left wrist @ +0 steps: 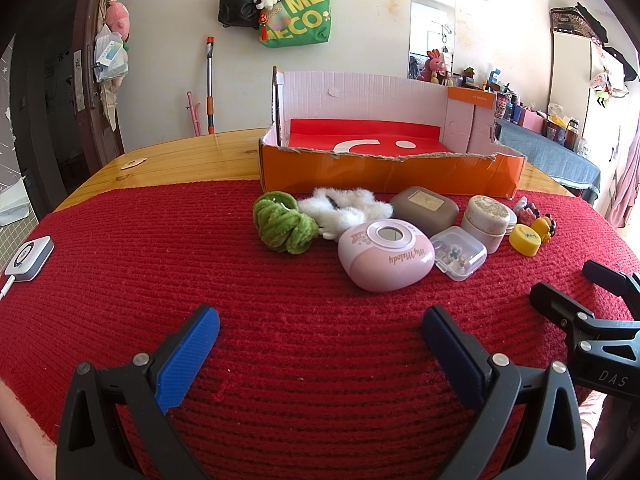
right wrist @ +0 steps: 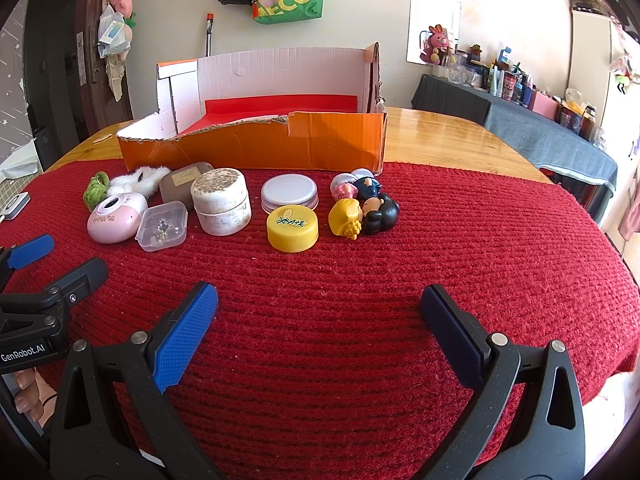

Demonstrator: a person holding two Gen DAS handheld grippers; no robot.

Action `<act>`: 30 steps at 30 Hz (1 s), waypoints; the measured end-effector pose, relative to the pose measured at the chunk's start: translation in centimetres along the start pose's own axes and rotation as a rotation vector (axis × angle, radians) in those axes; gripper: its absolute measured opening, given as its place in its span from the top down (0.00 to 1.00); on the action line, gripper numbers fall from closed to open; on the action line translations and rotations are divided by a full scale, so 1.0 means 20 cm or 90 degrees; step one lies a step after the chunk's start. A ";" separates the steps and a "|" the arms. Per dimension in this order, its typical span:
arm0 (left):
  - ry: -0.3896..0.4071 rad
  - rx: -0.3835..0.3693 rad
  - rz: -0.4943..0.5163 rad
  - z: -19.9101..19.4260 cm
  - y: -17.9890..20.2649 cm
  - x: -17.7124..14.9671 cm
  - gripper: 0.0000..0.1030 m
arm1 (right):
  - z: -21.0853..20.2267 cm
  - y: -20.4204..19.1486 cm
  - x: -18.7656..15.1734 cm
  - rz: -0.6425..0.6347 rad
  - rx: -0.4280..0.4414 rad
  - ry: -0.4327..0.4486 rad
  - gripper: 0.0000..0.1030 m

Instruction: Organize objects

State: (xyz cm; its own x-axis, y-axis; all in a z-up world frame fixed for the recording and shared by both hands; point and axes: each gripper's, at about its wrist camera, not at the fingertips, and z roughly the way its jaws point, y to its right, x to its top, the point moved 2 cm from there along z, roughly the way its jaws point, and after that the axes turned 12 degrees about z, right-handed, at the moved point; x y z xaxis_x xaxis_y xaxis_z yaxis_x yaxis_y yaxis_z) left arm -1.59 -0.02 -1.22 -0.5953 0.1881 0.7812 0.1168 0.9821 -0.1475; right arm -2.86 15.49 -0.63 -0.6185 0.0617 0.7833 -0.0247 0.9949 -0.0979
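Left gripper [left wrist: 320,346]: your jaws stand wide apart with nothing between them; the ribbed blue pads [left wrist: 188,360] hover over bare cloth.
Right gripper [right wrist: 318,324]: also spread wide and empty, tilted down at the cloth, near side of the row of things.
Cloth [right wrist: 440,240]: red, thick ribbed knit, covering most of your glossy wooden table [right wrist: 440,128].
Box [right wrist: 260,148]: orange cardboard with a torn front edge and white corrugated walls, red sheet on its floor; it stands at the far edge of the cloth, just behind the row.
Soft things: a green fuzzy scrunchie [left wrist: 280,220] touching a white fluffy one [left wrist: 348,208].
Cases: a rounded pink glossy case [left wrist: 384,254], a brown rounded-rectangle case [left wrist: 424,208] behind it, and a small clear plastic box [right wrist: 162,226] of tiny bits.
Jar [right wrist: 222,200]: squat, round, off-white and speckled.
Lids: a yellow ridged cap [right wrist: 292,228] in front of a flat white lid [right wrist: 290,192].
Figurines [right wrist: 364,210]: small glossy toys clustered together, right of the lids.
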 end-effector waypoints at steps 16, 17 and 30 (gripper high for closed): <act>0.005 -0.009 -0.001 -0.03 -0.03 0.06 0.00 | 0.00 0.02 0.07 0.021 0.012 -0.003 0.00; 0.008 -0.010 0.000 -0.04 -0.03 0.07 0.00 | -0.01 0.03 0.07 0.023 0.009 0.000 0.00; -0.019 -0.055 -0.009 0.02 -0.25 0.29 0.00 | 0.05 0.17 0.37 0.049 0.004 -0.012 0.00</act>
State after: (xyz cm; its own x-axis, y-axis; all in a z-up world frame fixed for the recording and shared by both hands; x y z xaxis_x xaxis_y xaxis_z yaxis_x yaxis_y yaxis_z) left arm -5.95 -3.74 3.80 -0.6211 0.1756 0.7638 0.1757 0.9810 -0.0826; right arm -8.38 19.25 4.29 -0.6332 0.1367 0.7618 0.0184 0.9867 -0.1618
